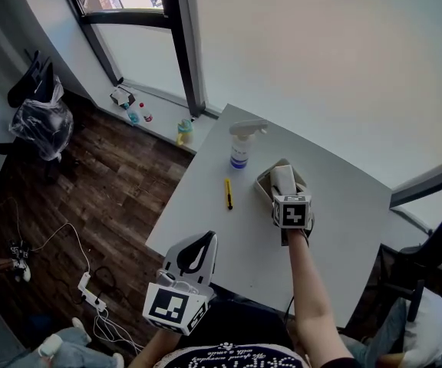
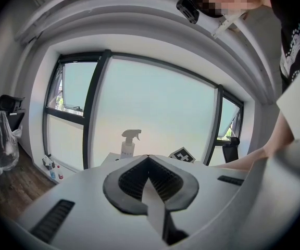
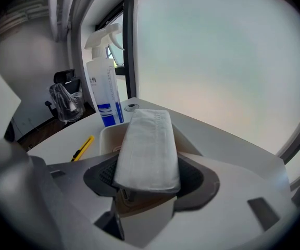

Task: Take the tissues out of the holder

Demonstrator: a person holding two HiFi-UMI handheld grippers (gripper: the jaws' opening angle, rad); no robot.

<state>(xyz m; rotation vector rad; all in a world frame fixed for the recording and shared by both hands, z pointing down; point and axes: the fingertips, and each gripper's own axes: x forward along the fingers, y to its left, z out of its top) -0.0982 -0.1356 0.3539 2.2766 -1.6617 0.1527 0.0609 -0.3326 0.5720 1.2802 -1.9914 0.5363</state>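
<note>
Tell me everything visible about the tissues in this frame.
The tissues are a white, folded, oblong stack of soft paper with a faint embossed line. It lies tilted over the cream holder on the table; contact with the holder is unclear. The right gripper has it between its jaws, pads against both long sides.

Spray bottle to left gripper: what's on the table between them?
A yellow cutter lies between the spray bottle and the left gripper; the rest of that stretch is bare table. The head view shows it.

right tool (image 1: 283,196): at tissues (image 1: 283,177) in holder (image 1: 264,184) | left tool (image 1: 206,241): apart
</note>
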